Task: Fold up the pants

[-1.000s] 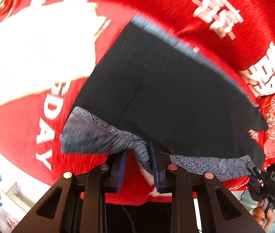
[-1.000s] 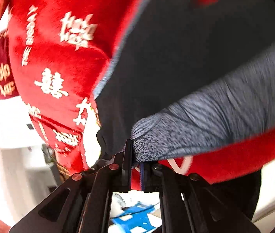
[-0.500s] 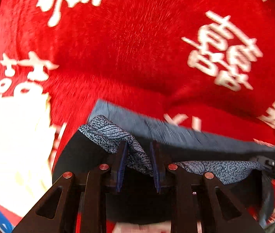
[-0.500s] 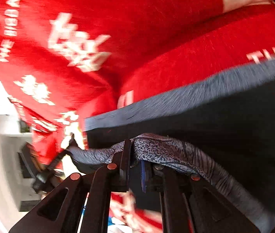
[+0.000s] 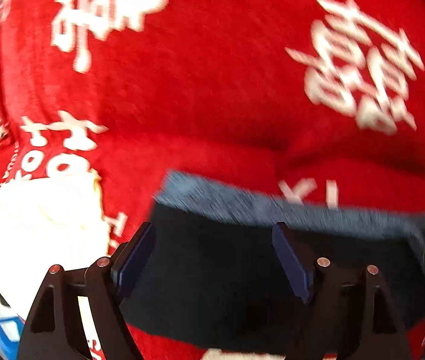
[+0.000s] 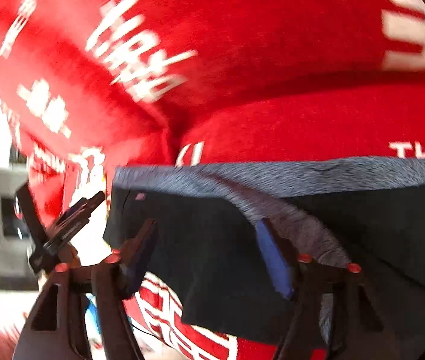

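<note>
Pants point(image 5: 227, 285), one dark pair with a grey patterned band along the far edge, are laid folded on a red blanket point(image 5: 212, 96) printed with white characters. One garment and one blanket are counted, and two grippers, each with two blue-padded fingers. The long axis of the folded pants is seen running left to right across both views, with the grey band point(image 6: 317, 174) on the side away from the cameras and the near edge towards the grippers. In the right wrist view a grey fold is seen lying over the dark cloth, close against the right finger.

The left gripper point(image 5: 215, 258) is spread wide above the dark cloth, nothing being held between its pads. The right gripper point(image 6: 209, 255) is likewise spread apart over the pants point(image 6: 212, 255), with no cloth pinched. In the right wrist view the left gripper's fingers are glimpsed at the left corner of the pants.

Half a second earlier, both grippers were clamped on the grey patterned cloth; that cloth has since been released and the fingers have been drawn apart. Both views are blurred by motion.
</note>
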